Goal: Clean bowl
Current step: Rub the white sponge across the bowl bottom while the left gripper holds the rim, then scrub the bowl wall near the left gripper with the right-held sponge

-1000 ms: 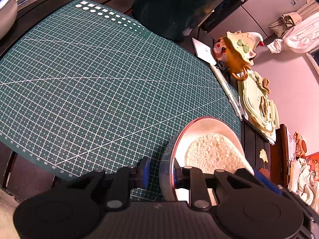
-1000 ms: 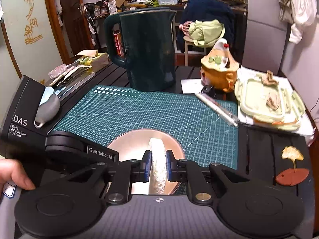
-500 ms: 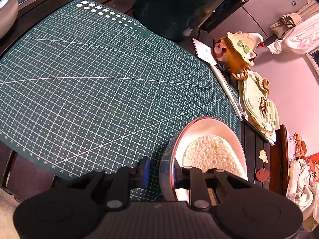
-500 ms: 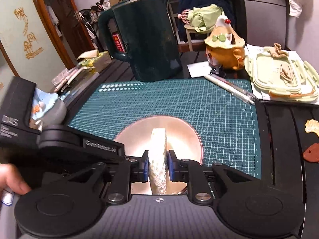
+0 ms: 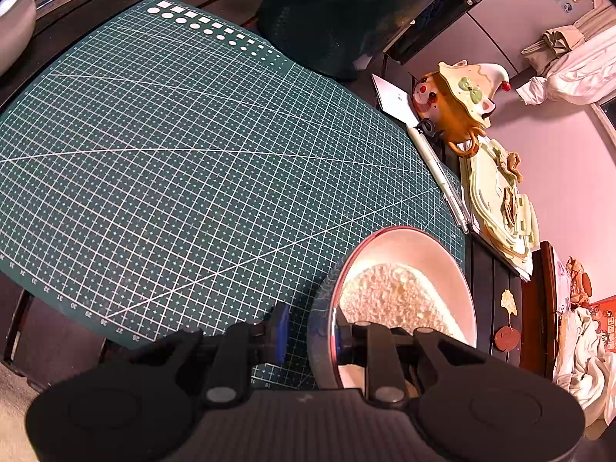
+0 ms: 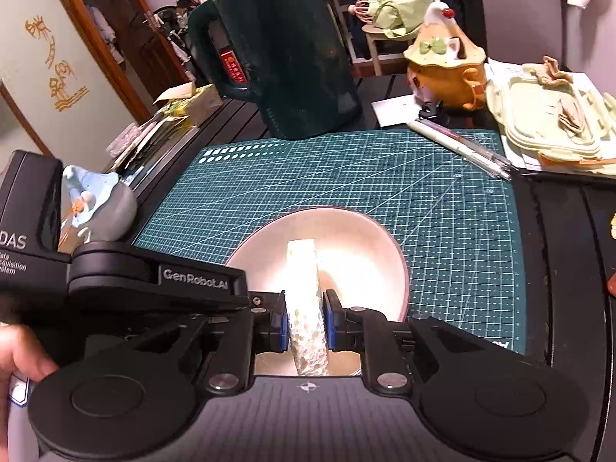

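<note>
While the bowl sits on the mat, 2 grippers work on it.

Bowl [image 6: 358, 246]: pale pink inside, with a thin dark rim. It rests on the near edge of the green mat, toward the mat's right corner in the left wrist view.

Sponge [image 6: 306, 308]: white and rough. It stands on its thin edge inside the bowl and reaches down toward the bowl's bottom. In the left wrist view its broad flat side [image 5: 389, 296] shows, and it fills much of the bowl.

Right gripper [image 6: 306, 319]: clenched on the sponge. Both blue pads press on its 2 sides.

Left gripper [image 5: 310, 333]: grasping the bowl by its wall. 1 finger is inside the bowl and 1 is outside, with the rim between them. In the right wrist view it reaches in from the left.

Hand [image 6: 17, 358]: a bit of it shows at the left edge, low in the right wrist view.

Mat [image 5: 184, 161]: dark green with a white grid. It lies flat on a dark table.

Kettle [image 6: 285, 61]: dark green, standing just past the far edge of the mat.

Pens [image 6: 462, 146]: 2 of them lie side by side across the mat's far right corner.

Teapot [image 6: 446, 61]: orange with a cream lid, beyond the pens.

Box lids [image 6: 554, 123]: pale green, stacked at the right, well apart from the bowl.
</note>
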